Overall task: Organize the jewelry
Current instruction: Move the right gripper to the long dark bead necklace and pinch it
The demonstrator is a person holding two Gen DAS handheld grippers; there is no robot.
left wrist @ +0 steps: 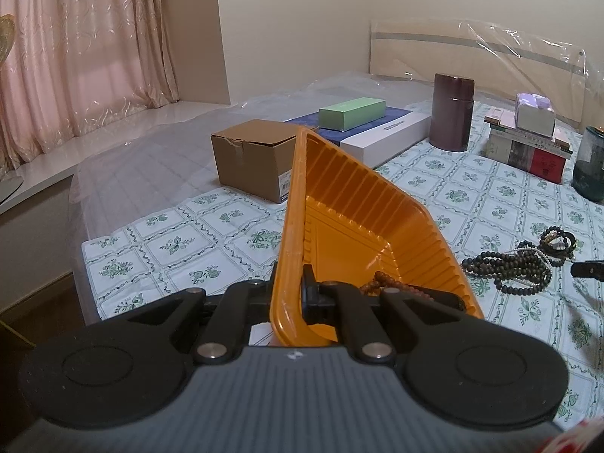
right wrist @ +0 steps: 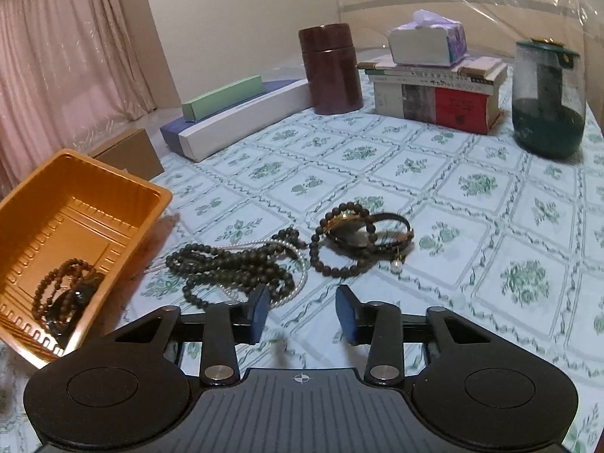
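- My left gripper (left wrist: 288, 283) is pinching the near rim of the orange tray (left wrist: 351, 204) between its fingers, and the tray is tilting up off the bed (left wrist: 181, 241).
- A brown bead bracelet (right wrist: 60, 287) is lying in the tray's near corner, next to a darker item I cannot make out.
- My right gripper (right wrist: 302, 311) is hovering just above the floral bed cover, its fingers spread with nothing between them.
- Just beyond the right gripper's fingers, a long dark bead necklace (right wrist: 234, 264) is lying tangled with a thin pearl strand (right wrist: 298, 283), to the right of the tray.
- Touching that pile on its right are a dark bead bracelet (right wrist: 339, 241), a watch (right wrist: 353, 230) and a pearl earring (right wrist: 395, 266).
- Far back are sitting a cardboard box (left wrist: 253, 158), a green box (left wrist: 351, 113), a dark canister (right wrist: 330, 70), stacked books (right wrist: 438, 94) and a green jar (right wrist: 547, 98).
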